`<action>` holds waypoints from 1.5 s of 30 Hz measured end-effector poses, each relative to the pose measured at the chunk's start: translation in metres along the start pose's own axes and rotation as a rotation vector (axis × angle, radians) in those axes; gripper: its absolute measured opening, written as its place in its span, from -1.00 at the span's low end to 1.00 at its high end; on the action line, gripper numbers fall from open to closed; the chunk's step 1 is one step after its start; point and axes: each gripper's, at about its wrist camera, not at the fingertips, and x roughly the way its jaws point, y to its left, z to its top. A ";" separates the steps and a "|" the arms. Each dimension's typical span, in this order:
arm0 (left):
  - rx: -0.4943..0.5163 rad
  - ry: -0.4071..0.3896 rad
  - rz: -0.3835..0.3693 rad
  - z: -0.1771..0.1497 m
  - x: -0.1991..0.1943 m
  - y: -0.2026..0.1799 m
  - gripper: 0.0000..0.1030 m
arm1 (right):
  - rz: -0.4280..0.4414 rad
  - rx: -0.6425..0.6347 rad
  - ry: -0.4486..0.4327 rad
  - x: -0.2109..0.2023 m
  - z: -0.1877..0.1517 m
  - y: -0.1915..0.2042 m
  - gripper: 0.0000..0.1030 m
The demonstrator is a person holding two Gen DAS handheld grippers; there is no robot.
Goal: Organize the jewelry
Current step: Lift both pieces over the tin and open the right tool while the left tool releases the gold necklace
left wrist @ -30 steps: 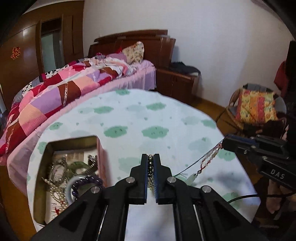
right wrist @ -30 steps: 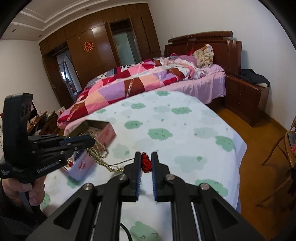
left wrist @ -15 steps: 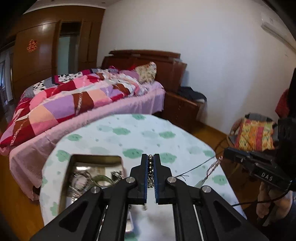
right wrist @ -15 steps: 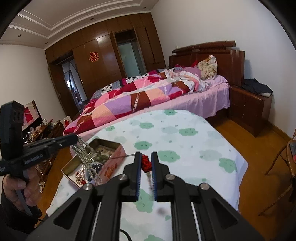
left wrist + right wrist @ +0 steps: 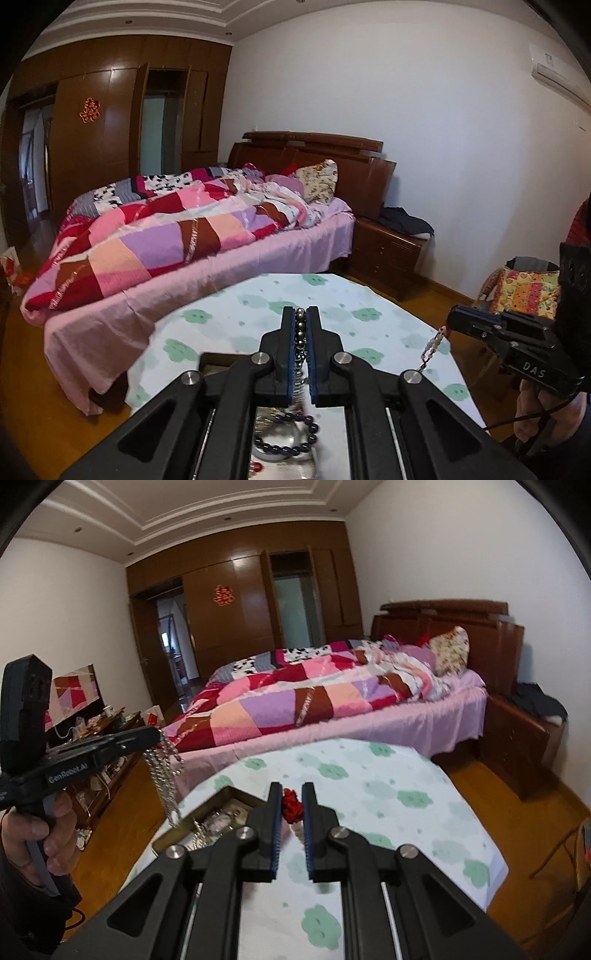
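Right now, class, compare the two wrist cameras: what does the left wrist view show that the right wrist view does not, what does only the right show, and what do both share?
Only the left wrist view: a purple bead bracelet below the left tongs, an air conditioner, and a patterned cushion.

Only the right wrist view: a silver chain dangling over the open tin, a red knot in the right tongs, and a cluttered cabinet.

Both: the bed, wardrobe, and cloud-print tablecloth.
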 end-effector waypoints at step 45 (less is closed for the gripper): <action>-0.063 0.141 0.098 -0.050 0.048 0.061 -0.92 | 0.068 -0.197 0.190 0.122 -0.005 0.104 -0.76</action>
